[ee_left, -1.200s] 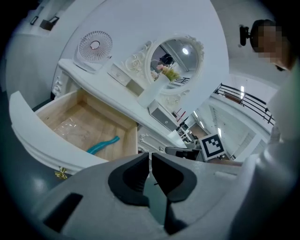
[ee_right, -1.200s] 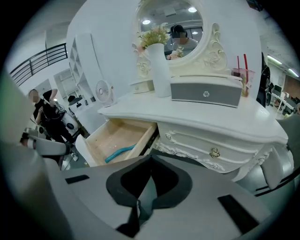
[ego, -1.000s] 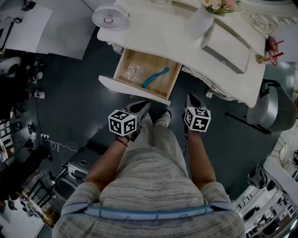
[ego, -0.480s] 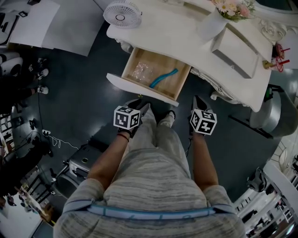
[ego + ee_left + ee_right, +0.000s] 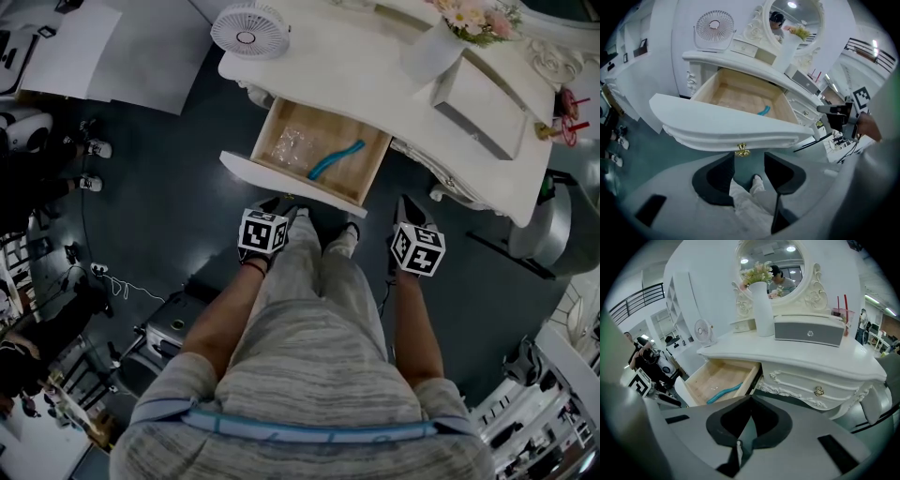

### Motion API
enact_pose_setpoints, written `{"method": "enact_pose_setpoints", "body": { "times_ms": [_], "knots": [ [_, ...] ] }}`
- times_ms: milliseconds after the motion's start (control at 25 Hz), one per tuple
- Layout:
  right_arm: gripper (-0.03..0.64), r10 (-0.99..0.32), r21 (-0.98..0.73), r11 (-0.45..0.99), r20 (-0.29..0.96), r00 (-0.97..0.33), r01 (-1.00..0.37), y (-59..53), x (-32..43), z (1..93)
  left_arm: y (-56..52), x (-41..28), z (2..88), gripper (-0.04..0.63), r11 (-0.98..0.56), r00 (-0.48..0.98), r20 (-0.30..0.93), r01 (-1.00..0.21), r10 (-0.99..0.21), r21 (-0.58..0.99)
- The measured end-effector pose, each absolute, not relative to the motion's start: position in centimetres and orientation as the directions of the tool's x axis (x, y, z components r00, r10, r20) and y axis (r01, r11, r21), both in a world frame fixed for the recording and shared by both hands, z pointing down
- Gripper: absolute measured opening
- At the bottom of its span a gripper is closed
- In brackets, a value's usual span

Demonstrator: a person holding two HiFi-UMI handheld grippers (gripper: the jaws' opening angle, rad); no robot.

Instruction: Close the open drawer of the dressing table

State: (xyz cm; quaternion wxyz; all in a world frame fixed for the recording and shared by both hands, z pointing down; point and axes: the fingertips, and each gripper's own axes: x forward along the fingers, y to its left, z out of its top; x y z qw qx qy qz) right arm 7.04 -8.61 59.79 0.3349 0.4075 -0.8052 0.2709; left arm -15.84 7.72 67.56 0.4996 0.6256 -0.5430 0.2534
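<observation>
White wood fills the head view: the table (image 5: 347, 75) with its drawer (image 5: 281, 180) pulled well out from the front edge, below the corner where the fan (image 5: 248, 30) stands. A blue strip (image 5: 336, 157) and a clear bag (image 5: 292, 142) lie inside it. The drawer is as far out as it was a second ago. What has changed is my left gripper (image 5: 284, 208), which has dropped and tipped downward and now sits just short of the drawer's front panel. My right gripper (image 5: 404, 204) has kept its place off to the side, near the table's front edge.

In the left gripper view my jaws have just been opening and now stand wide, with nothing between them but my trouser leg and shoe far below. The brass knob (image 5: 742, 150) hangs just above the gap, under the drawer's curved front, and I am not touching it yet. I judge this is the line-up for the push: open jaws give me a broad face to set against the panel.

In the right gripper view my jaws are pressed together and hold nothing. The drawer shows off to the left, open, with the blue strip in it.

Closing has not begun. Next, I think, comes contact and a straight push.
</observation>
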Motion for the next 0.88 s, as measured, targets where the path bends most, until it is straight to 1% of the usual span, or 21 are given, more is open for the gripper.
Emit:
{"method": "enact_pose_setpoints", "body": {
  "times_ms": [320,440,560,880],
  "knots": [
    [0.009,-0.481,-0.159,0.501,0.766,-0.426,-0.851,-9.3,7.6,60.0,7.1,-16.3,69.7,0.198,0.070,0.258,0.896,-0.951,-0.362,0.302],
    [0.009,-0.480,-0.160,0.494,0.769,-0.422,-0.854,-9.5,7.7,60.2,6.8,-16.4,70.3,0.182,0.071,0.251,0.906,-0.954,-0.341,0.291],
    [0.009,-0.480,-0.161,0.489,0.771,-0.418,-0.857,-9.7,7.8,60.3,6.5,-16.4,70.5,0.144,0.076,0.246,0.911,-0.955,-0.331,0.285],
    [0.009,-0.484,-0.165,0.472,0.773,-0.411,-0.866,-10.2,8.0,60.4,6.0,-16.5,70.7,0.138,0.048,0.254,0.915,-0.958,-0.313,0.282]
  ]
}}
